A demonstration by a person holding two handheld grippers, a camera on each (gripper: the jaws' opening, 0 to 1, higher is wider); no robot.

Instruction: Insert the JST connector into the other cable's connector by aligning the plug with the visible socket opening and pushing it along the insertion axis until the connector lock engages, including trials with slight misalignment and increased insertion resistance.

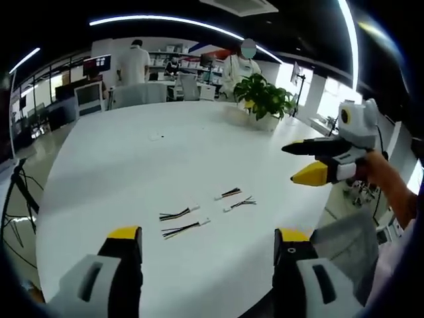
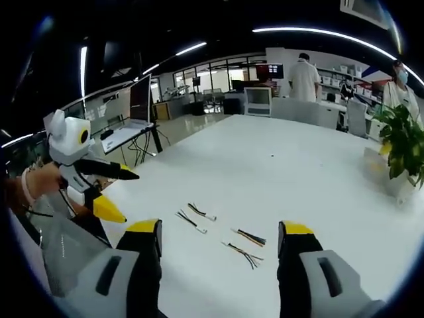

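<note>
Cables are seen laid out on a white table (image 1: 132,172) in the left gripper view, four short leads in all: two at 6 o'clock, the upper-left lead (image 1: 177,213) and the lower-left lead (image 1: 184,228), and two more just right of centre, the upper-right lead (image 1: 228,194) and the lower-right lead (image 1: 240,203). They are spread apart, it is judged, so that each can be picked up singly. The left gripper (image 1: 207,242) is held above the near table edge, jaws wide apart and nothing gripped. The right gripper (image 1: 298,162) is seen at 3 o'clock, held in a hand, its yellow-tipped jaws parted and empty, well clear of the leads. A potted plant (image 1: 265,99) is set at 1 o'clock, and people are standing beyond the table.

In the right gripper view the same leads are seen at 6 o'clock, one pair (image 2: 195,216) to the left and one pair (image 2: 246,245) to the right. The right gripper's own jaws are spread wide over them, holding nothing. The left gripper is carried at 9 o'clock, open. Plug and socket cannot be told apart at this size, and no socket opening can be made out. Alignment is judged not yet begun.
</note>
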